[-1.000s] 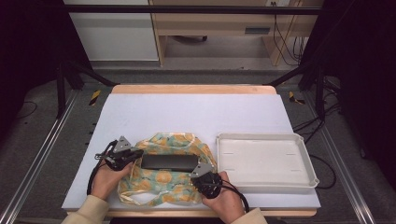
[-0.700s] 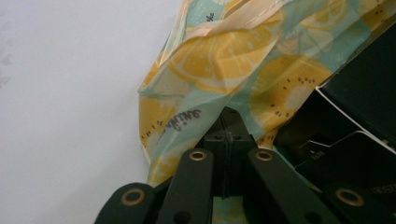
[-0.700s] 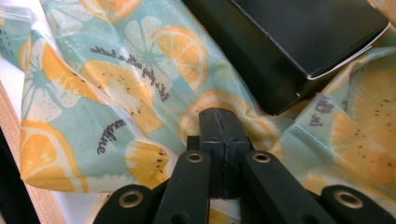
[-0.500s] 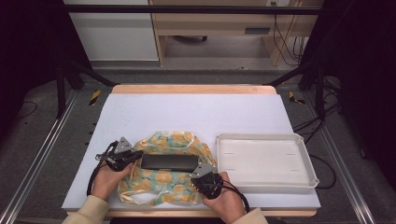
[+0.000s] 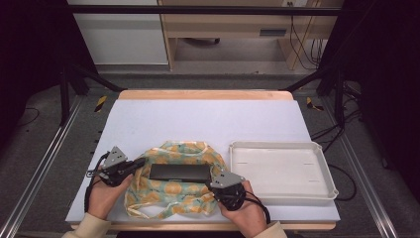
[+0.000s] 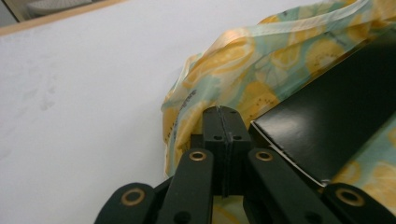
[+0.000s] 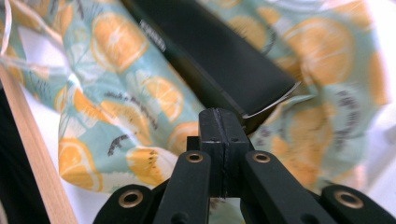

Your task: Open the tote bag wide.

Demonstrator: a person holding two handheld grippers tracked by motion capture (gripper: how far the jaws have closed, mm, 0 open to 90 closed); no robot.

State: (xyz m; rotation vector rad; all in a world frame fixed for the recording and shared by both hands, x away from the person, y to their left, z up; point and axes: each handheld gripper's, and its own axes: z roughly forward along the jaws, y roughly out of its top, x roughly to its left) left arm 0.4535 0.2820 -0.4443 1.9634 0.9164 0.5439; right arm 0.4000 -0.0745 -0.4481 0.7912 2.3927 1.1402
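Two grippers worked at the near edge of the table (image 5: 208,119), one at each end of a flat black box (image 5: 179,172) that lay on an orange-slice printed drawstring bag (image 5: 173,191). The left gripper (image 5: 140,162) had its jaws pressed together beside the box's left end, seemingly pinching a fold of the bag's cloth, though the gripper view did not settle whether fabric sat between the pads. The right gripper (image 5: 216,179) was likewise closed tight, at the box's near right corner; whether it nipped cloth I could not tell. A white tray (image 5: 324,191) stood empty toward the right edge, just beside the bag.

The risk, as I judged it, lay in the thin cloth: a shallow pinch could slip, letting the bag's mouth sag and the box slide off toward the near edge. Uneven lifting by the two hands could also tip the box out.
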